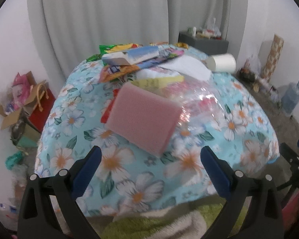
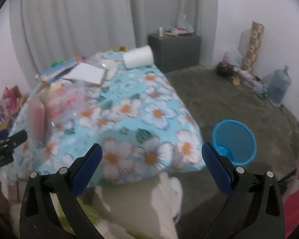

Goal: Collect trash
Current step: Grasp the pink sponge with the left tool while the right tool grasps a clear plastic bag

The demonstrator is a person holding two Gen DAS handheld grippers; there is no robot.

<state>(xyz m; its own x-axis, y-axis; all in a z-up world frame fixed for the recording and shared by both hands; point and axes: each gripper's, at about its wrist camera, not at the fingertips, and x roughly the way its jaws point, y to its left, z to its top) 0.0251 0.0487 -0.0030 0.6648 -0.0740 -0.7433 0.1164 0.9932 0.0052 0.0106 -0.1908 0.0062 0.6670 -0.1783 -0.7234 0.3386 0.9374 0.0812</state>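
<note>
Two grippers are up over the bench [image 1: 55, 159], which wears a blue cloth with flowers on it. The left gripper [image 1: 150, 165] has its jaws spread wide, with nothing between them. The right gripper [image 2: 151, 163] is spread wide and empty too.

A pink sponge [image 1: 143, 119] lies right in front of the left jaws, just past their tips, at the near end of a heap of wrappers [image 1: 117, 69] and clear plastic [image 1: 199, 101]. Its long side slants away toward the far left. I think the left gripper is the nearer one — the sponge sits off to the far left of the right one.

A blue bin [image 2: 234, 141] stands on the floor, by the right gripper's right jaw.
</note>
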